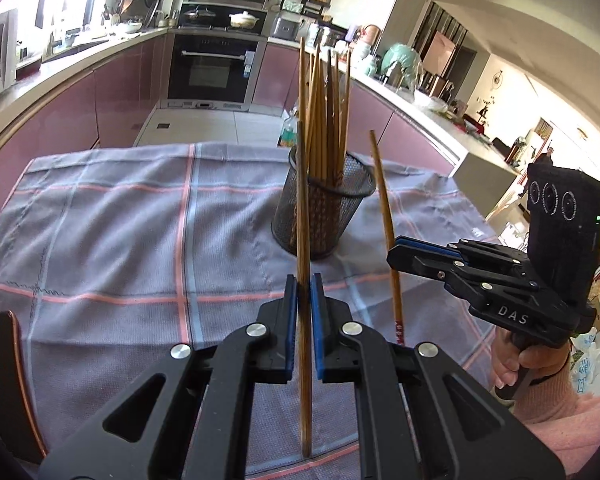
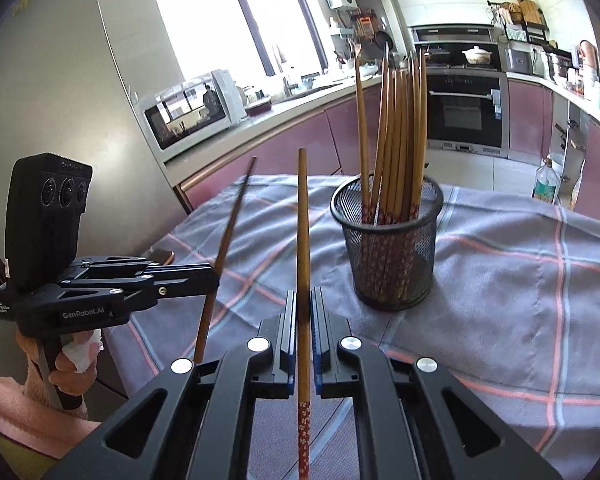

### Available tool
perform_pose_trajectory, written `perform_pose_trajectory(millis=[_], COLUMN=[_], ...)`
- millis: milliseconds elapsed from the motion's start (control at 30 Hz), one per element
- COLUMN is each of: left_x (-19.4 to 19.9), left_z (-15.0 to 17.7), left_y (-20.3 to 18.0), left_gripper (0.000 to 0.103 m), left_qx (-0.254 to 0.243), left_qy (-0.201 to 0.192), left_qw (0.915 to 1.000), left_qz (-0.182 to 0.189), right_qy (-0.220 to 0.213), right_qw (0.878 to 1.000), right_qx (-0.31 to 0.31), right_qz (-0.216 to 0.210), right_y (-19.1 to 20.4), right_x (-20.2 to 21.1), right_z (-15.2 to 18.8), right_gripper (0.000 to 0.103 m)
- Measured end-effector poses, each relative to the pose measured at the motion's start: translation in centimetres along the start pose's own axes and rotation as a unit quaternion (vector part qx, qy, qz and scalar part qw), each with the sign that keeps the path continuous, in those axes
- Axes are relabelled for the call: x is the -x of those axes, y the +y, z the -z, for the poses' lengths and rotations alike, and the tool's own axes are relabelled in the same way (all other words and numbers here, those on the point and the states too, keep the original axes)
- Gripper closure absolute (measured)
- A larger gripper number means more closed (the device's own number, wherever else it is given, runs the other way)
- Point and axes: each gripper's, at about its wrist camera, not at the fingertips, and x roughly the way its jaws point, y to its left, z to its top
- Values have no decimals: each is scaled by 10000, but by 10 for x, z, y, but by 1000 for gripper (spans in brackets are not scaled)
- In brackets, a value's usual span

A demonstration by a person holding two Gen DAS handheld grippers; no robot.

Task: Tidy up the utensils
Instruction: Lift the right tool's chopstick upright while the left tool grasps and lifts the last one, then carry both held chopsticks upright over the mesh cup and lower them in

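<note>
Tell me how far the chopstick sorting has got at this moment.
Mostly done: a bundle of chopsticks already stands in the mesh holder. In hand: the left gripper and right gripper each clamp one chopstick upright. Left: dropping both in. No loose ones visible on the cloth.

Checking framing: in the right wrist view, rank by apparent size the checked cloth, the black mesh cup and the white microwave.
1. Grey checked cloth
2. Black wire-mesh cup
3. White microwave, though it stands farther back, so its true size is unsure.
</note>
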Motion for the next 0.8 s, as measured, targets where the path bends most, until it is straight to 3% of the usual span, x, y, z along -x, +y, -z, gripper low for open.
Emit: perform_pose_trajectory(millis=[300, 800], left_x=[28, 36], left_z=[-27, -72], left_y=[-5, -19], left_gripper=[96, 96], left_qx=[-34, -184], left_qy=[-493, -919], left_qw=[9984, 9951], left_qz=[277, 318], right_qy=[-453, -1047], right_qw=[9989, 9936], right_qx=[65, 275], right_qz=[94, 318], right_y=[-5, -12], right_x=[18, 43], right_z=[-20, -59], right_gripper=[98, 98])
